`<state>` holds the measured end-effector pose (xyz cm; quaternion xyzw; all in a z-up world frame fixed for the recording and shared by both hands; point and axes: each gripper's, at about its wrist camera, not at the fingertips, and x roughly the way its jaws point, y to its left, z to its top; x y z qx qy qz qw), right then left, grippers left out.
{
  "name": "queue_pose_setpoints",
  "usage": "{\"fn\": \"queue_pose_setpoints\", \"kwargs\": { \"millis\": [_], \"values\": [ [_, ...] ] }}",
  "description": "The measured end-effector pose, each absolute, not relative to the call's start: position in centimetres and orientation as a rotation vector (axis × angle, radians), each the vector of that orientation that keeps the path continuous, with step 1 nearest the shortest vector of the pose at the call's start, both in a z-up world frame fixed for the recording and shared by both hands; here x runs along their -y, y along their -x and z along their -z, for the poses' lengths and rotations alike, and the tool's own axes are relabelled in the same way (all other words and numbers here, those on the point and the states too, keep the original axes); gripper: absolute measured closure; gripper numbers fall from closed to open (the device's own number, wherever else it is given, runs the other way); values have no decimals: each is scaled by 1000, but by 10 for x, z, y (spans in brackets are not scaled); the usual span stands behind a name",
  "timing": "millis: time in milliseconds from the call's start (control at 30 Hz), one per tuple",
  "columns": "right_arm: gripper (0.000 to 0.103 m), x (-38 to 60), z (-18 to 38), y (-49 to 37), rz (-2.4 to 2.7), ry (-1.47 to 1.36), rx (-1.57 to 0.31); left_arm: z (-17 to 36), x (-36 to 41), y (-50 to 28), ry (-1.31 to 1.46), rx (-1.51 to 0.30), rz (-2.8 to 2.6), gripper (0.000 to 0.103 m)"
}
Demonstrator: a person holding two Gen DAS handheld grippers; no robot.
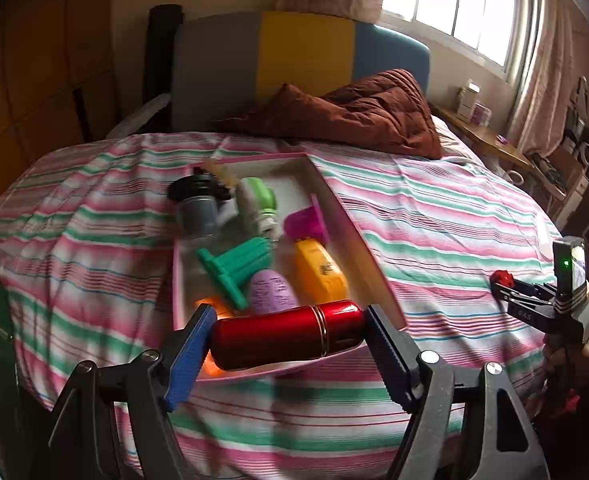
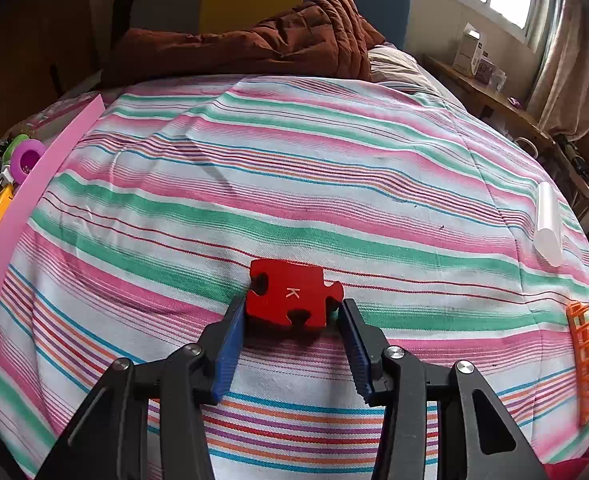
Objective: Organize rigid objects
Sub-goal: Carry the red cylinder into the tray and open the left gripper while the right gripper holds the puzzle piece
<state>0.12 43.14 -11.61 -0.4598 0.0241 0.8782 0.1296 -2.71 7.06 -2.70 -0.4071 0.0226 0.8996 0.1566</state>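
Note:
My left gripper (image 1: 287, 312) is shut on a shiny red metal cylinder (image 1: 286, 336), gripped end to end and held just above the near edge of the pink box (image 1: 358, 232). The box lies on the striped bed and holds several small things: a green ribbed piece (image 1: 238, 268), a purple oval (image 1: 272, 292), an orange case (image 1: 320, 272), a magenta piece (image 1: 304, 222) and a black-lidded jar (image 1: 196, 208). My right gripper (image 2: 291, 303) is shut on a red puzzle piece (image 2: 292, 294) marked K, low on the bedspread. In the left wrist view, that gripper (image 1: 500, 284) appears at the far right.
A white tube (image 2: 548, 224) and an orange comb-like piece (image 2: 588, 360) lie on the bedspread to the right. A brown quilt (image 1: 354, 112) is bunched at the headboard. A wooden shelf (image 1: 482, 136) with boxes runs along the window wall.

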Motion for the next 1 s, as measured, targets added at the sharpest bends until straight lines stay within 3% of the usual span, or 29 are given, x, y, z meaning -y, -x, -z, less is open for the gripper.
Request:
{"fn": "queue_pose_setpoints", "kwargs": {
  "millis": [400,667,1000],
  "values": [
    [57,-428,117,2,-2548,1331,-48,29,-4,42,1225,100,-2653,27],
    [57,-429,116,2,-2549,1332,-45,28,-31,72,1233,177,-2566,27],
    [57,-429,116,3,-2548,1331,-46,43,-87,125,1270,75,-2479,27]
  ]
}}
